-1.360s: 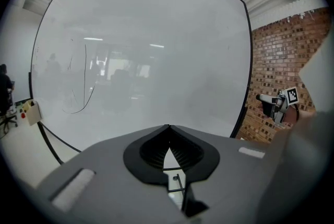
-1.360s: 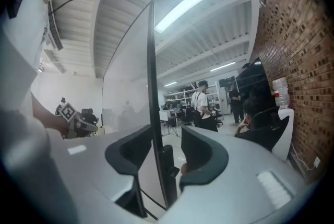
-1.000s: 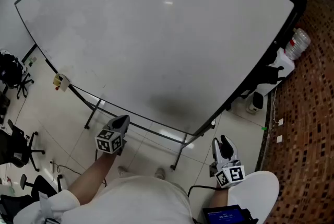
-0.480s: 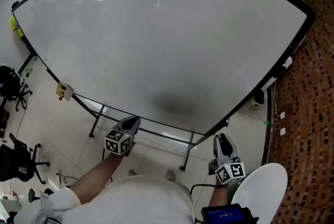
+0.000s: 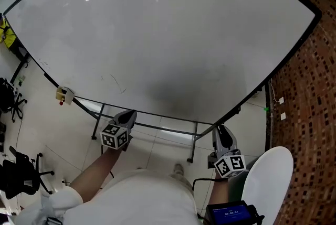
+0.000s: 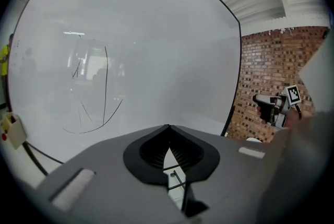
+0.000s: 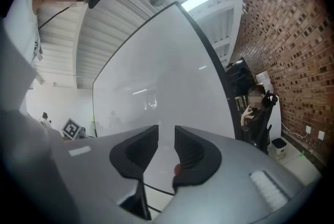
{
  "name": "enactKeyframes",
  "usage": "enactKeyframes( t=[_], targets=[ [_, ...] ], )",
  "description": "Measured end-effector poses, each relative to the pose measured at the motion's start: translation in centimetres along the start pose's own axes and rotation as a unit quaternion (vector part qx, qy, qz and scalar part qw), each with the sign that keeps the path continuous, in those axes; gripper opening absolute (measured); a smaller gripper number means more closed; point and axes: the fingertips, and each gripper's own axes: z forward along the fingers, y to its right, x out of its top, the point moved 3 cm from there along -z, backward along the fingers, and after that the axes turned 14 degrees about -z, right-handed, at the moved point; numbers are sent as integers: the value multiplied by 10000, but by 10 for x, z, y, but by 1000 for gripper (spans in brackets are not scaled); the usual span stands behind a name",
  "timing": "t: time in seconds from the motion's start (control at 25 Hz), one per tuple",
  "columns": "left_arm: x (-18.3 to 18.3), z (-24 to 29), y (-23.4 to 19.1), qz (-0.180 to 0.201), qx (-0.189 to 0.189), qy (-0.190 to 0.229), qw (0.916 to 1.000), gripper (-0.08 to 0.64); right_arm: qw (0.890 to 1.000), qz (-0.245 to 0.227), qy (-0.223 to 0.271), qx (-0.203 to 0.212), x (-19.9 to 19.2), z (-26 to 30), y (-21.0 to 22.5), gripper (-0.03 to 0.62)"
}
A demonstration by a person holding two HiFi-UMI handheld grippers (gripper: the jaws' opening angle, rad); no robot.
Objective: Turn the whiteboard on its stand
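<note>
- A small yellow box hangs at the whiteboard's lower edge, out to the left of the left gripper.
- The left gripper has its jaws closed, tips meeting with nothing between them. It points up at the lower edge of the whiteboard. In the left gripper view the board fills the space ahead of and above the jaws, with faint pen lines up and to their left.
- The stand's crossbar runs between the two grippers, just under the board, and one of its legs drops down beside the right gripper.
- The right gripper sits just under the board's lower right corner. Its jaws have just been closing and now stand a narrow gap apart, gripping nothing; the board's face shows beyond the gap.
- A brick wall rises to the right of the right gripper.
- In the right gripper view a person sits to the right of the jaws, past the board's edge.
</note>
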Motion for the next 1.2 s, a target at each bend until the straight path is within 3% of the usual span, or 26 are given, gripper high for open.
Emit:
enactKeyframes(
  t=[0.28, 0.56, 0.72, 0.92, 1.2],
  targets=[
    [3, -30, -8, -142, -146, 171, 9996, 18, 9998, -195, -79, 73, 13, -1, -39, 104],
    [2, -107, -63, -266, 214, 438, 9985, 18, 9990, -338, -99, 275, 15, 28, -109, 104],
    [1, -161, -109, -333, 559, 678, 9956, 18, 9967, -483, -87, 645, 12, 55, -170, 104],
    [-3, -231, -160, -557, 1111, 1000, 9872, 18, 9894, -661, -159, 1282, 5, 81, -243, 101],
    [-10, -322, -229, -777, 1870, 1483, 9680, 18, 9761, -801, -248, 2003, -1, 118, -330, 90]
  ],
)
